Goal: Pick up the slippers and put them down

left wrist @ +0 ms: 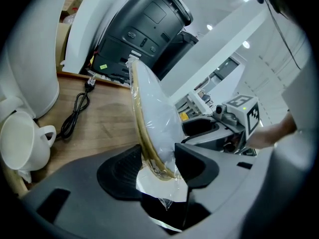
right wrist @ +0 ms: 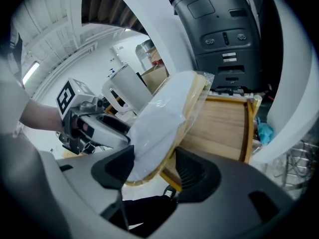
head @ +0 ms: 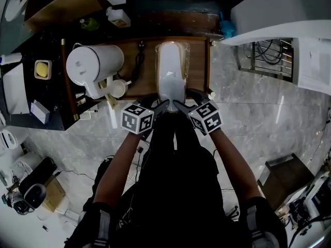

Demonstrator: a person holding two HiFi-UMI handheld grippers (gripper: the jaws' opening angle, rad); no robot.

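Left gripper, right gripper clamp wrapped slippers, head view alone shows bottle

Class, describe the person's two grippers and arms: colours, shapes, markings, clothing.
The left gripper and right gripper match: grey moulded bodies, black ribbed pads, each carrying a white cube with black square markers. Dark sleeves cover the upper arms.

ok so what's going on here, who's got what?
A person holds a gripper in each hand. The left gripper and right gripper are both closed on the near end of a plastic-wrapped pair of slippers. The slippers lie lengthwise over a wooden tray, beside a white kettle and a mug. It's unclear whether they rest on the tray.
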